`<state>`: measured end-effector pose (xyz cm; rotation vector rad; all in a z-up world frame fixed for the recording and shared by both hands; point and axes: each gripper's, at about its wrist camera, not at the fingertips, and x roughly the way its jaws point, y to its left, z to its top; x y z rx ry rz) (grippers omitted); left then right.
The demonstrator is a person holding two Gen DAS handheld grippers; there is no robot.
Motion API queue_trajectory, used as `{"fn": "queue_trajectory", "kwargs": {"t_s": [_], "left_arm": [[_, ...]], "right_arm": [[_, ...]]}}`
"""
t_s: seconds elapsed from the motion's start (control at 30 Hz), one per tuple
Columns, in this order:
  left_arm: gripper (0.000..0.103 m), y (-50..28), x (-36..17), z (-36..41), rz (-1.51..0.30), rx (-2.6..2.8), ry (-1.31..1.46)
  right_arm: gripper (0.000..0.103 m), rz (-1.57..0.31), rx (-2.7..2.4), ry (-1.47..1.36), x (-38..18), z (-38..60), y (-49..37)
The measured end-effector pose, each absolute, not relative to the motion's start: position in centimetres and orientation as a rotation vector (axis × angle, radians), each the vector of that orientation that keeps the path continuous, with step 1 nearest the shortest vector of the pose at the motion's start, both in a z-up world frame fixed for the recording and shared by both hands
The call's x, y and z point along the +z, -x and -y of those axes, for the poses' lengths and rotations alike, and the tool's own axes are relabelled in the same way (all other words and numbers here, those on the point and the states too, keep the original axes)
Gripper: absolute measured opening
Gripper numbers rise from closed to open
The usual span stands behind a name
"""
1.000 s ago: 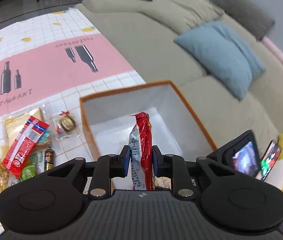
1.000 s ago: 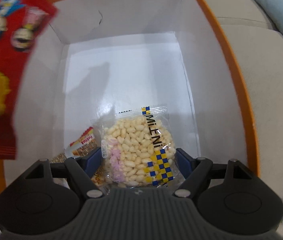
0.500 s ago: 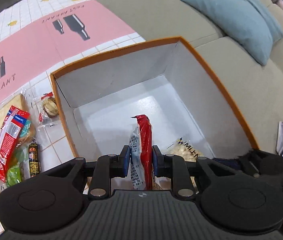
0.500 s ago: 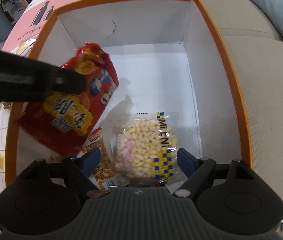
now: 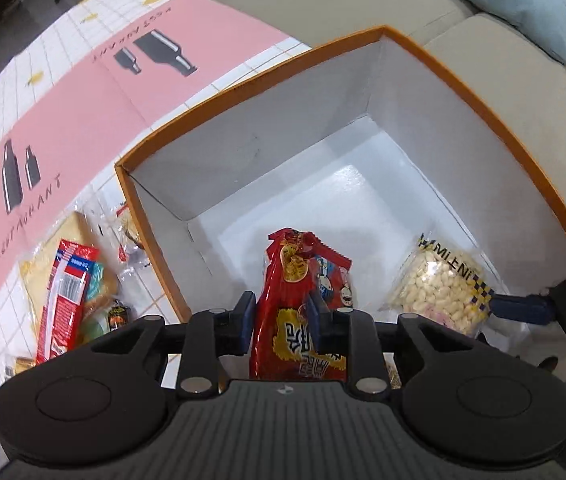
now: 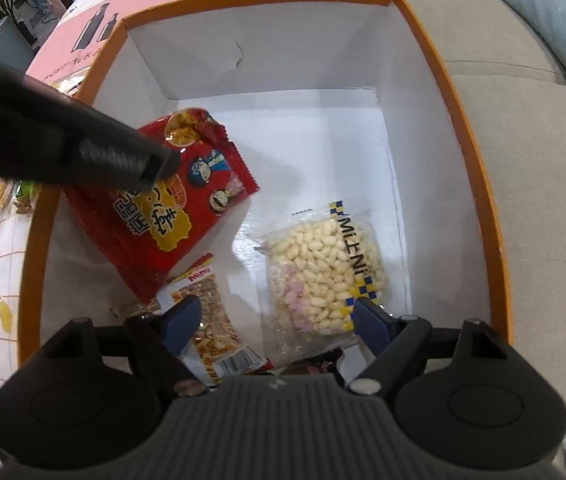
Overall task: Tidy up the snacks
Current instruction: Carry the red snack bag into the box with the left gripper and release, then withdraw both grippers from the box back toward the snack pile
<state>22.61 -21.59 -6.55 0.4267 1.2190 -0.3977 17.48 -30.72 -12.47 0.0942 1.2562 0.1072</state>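
An orange-rimmed white box [image 6: 461,152] sits at the tablecloth's [image 5: 83,92] sofa-side edge, with the beige sofa [image 6: 531,128] just beyond its far wall. The box floor is bare toward the far corners, while the near end holds a clear bag of puffed rice [image 6: 325,264] by the right wall and a small "mini" cracker packet [image 6: 211,320] near the middle. Compared with half a second ago, the left gripper [image 5: 281,314] has dropped lower inside the box and the red snack packet [image 6: 171,204] now hangs over the cracker packet, near the left wall. Its jaws are clamped on that red packet. The right gripper [image 6: 275,322] has its jaws spread wide — one blue pad on each side of the puffed rice bag, which lies loose on the floor. Outside the box, by its left wall, more snacks [image 5: 69,292] lie in a heap on the tablecloth.
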Motion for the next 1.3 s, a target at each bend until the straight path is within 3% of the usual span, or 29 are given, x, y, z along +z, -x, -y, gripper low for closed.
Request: {"fn": "queue_trajectory", "kwargs": {"t_s": [0.27, 0.63, 0.97, 1.07, 1.3], "left_arm": [[0.031, -21.8, -3.1, 19.4, -1.148, -0.434, -0.321], [0.033, -21.0, 0.1, 13.9, -1.080, -0.359, -0.193], [0.033, -19.7, -1.1, 9.3, -1.135, -0.311, -0.114], [0.033, -19.0, -1.5, 8.3, -1.155, -0.310, -0.083], [0.033, -17.6, -1.7, 6.8, -1.161, -0.303, -0.071]], "right_arm": [[0.067, -1.201, 0.141, -0.096, -11.2, 29.6, -17.6], [0.029, -1.210, 0.150, -0.174, -11.9, 28.6, -20.0], [0.027, -1.363, 0.134, -0.222, -14.1, 27.1, -20.9], [0.026, -1.428, 0.103, -0.352, -14.6, 27.9, -20.6], [0.027, -1.439, 0.038, -0.449, -14.3, 28.1, -19.6]]}}
